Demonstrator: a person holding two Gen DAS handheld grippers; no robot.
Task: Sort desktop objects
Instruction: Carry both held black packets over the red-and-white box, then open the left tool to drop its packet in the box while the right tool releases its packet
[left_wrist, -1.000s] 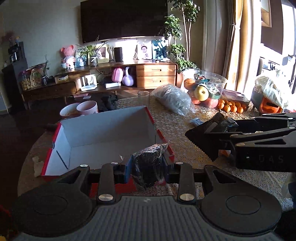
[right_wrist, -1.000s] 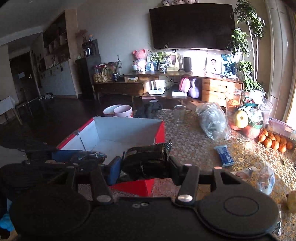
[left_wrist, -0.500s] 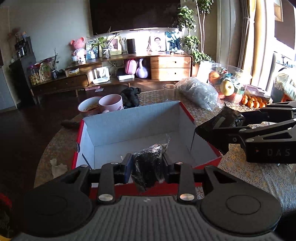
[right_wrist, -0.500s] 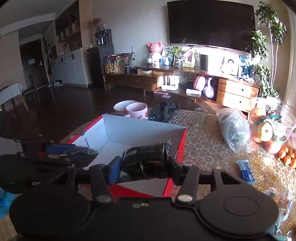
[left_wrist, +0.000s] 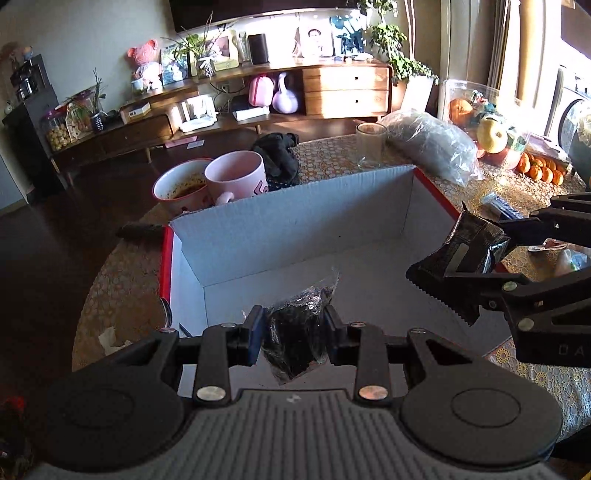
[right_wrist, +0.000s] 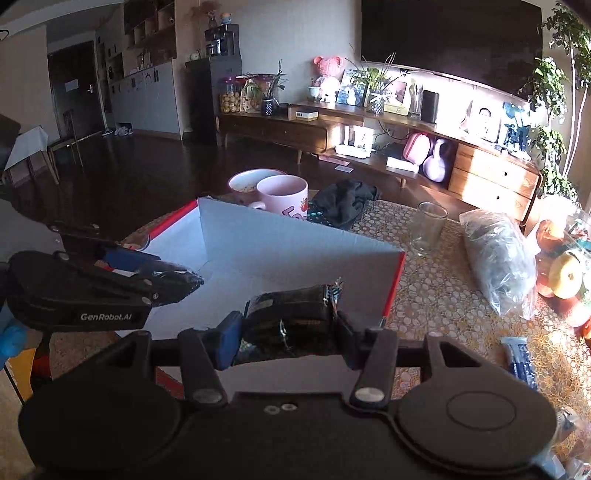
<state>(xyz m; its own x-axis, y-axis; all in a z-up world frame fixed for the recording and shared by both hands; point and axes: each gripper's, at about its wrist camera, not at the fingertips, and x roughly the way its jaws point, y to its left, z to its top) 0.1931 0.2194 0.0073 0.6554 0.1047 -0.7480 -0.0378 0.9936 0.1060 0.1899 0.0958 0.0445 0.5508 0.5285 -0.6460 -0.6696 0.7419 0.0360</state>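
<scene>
A red cardboard box (left_wrist: 295, 236) with a white inside stands open on the table. My left gripper (left_wrist: 293, 332) hangs over its near side, shut on a small dark snack packet (left_wrist: 295, 332) in clear wrap. The right gripper (right_wrist: 288, 325) is shut on a black foil packet (right_wrist: 291, 310) over the box's right part (right_wrist: 295, 258). In the left wrist view the right gripper (left_wrist: 480, 258) and its black packet (left_wrist: 469, 247) reach in from the right. The left gripper (right_wrist: 173, 280) shows at the left of the right wrist view.
Behind the box stand a pink mug (left_wrist: 236, 177), a bowl (left_wrist: 181, 184), a dark cloth (left_wrist: 280, 155) and a glass (left_wrist: 369, 147). To the right lie a filled plastic bag (left_wrist: 432, 144), a fruit container (left_wrist: 484, 125), oranges (left_wrist: 539, 170) and a blue packet (right_wrist: 521, 362).
Both grippers have travelled forward and sunk over the open box, each keeping its packet. The box's inside now fills the middle of both views.
</scene>
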